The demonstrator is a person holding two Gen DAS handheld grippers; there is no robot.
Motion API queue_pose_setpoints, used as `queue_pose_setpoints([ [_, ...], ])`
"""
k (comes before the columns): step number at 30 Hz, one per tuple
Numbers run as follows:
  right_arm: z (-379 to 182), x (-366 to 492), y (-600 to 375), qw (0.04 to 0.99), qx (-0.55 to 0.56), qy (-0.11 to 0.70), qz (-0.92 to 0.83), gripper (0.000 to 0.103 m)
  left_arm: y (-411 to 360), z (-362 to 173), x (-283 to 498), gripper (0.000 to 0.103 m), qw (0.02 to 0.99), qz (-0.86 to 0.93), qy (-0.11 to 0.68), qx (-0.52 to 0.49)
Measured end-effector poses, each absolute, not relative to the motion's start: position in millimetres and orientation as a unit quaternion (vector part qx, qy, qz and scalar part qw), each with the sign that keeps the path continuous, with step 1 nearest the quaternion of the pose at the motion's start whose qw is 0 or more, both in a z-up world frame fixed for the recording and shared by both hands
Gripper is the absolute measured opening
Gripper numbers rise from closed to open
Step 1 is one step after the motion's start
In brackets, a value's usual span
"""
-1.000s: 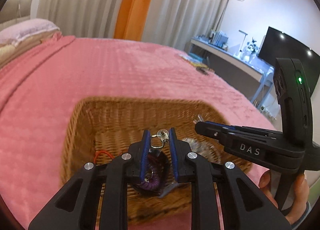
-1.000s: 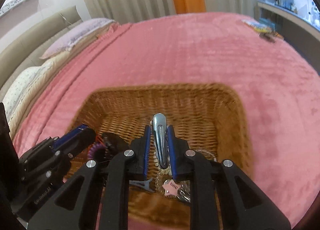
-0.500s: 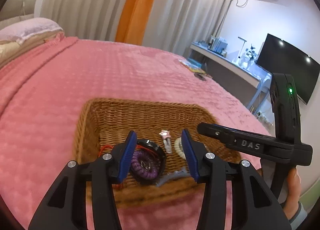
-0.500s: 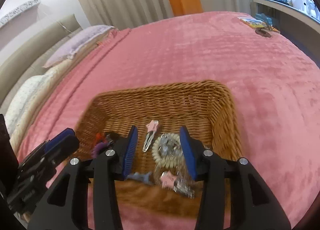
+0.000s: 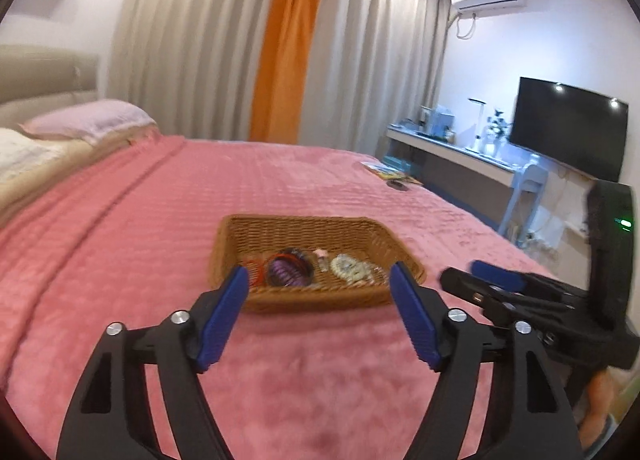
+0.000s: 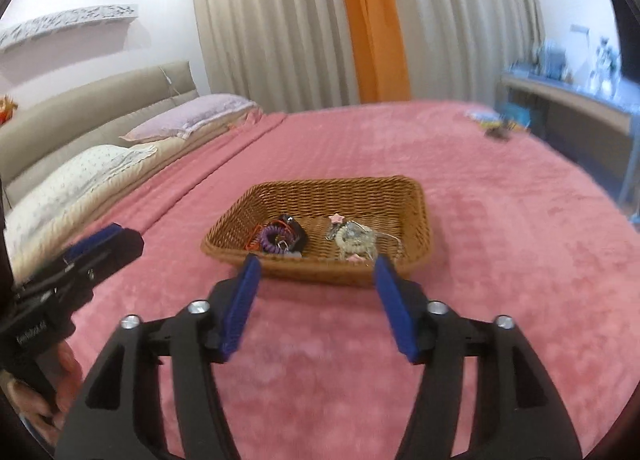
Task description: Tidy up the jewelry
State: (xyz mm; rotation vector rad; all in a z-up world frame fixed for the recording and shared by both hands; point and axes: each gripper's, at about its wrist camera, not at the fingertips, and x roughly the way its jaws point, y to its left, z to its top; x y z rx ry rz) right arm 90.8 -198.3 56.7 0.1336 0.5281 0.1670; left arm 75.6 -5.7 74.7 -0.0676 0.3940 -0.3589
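A wicker basket [image 5: 304, 226] [image 6: 360, 186] sits on the pink bed cover. Inside lie a purple coil hair tie [image 5: 285, 271] [image 6: 272, 238], a black round piece [image 6: 295, 231], a pearl bracelet [image 5: 350, 268] [image 6: 352, 242], a pink star clip [image 6: 337, 217] and small hair clips. My left gripper [image 5: 318, 284] is open and empty, held back from the basket's near side. My right gripper [image 6: 316, 268] is open and empty, also short of the basket. Each gripper shows at the edge of the other's view [image 5: 496, 280] [image 6: 100, 240].
The pink bed cover [image 5: 160, 220] spreads all around the basket. Pillows [image 6: 80, 176] and a headboard lie at the left. A few small items [image 5: 394, 180] rest at the bed's far right edge. A desk [image 5: 460, 152] and a TV [image 5: 568, 132] stand beyond on the right.
Both grippers opened and let their pieces fall into the basket, the left a ring, the right a silver hair clip. Both then pulled back and up, away from the basket.
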Motion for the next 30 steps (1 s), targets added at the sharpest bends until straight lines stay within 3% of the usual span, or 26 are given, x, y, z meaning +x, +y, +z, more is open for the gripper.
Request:
queue_pose_setpoints([
  [5,36,44,-186,0.978,0.027,0.201,0.040,0.070,0,54,38,0.079,0.980,-0.129,0.150,-0.023],
  [9,23,39,-183,0.983,0.015,0.182,0.024,0.070,2,37,33,0.080,0.982,-0.112,0.147,-0.027],
  [16,6,45,-187,0.980,0.025,0.197,0.021,0.073,1,17,44,0.080,0.981,-0.096,0.162,-0.036],
  [19,2,47,-188,0.978,0.029,0.205,0.023,0.074,-2,15,43,0.088,0.983,-0.089,0.161,-0.029],
  [30,1,48,-187,0.978,0.029,0.207,0.024,0.076,-8,14,44,0.092,0.983,-0.086,0.164,-0.016],
])
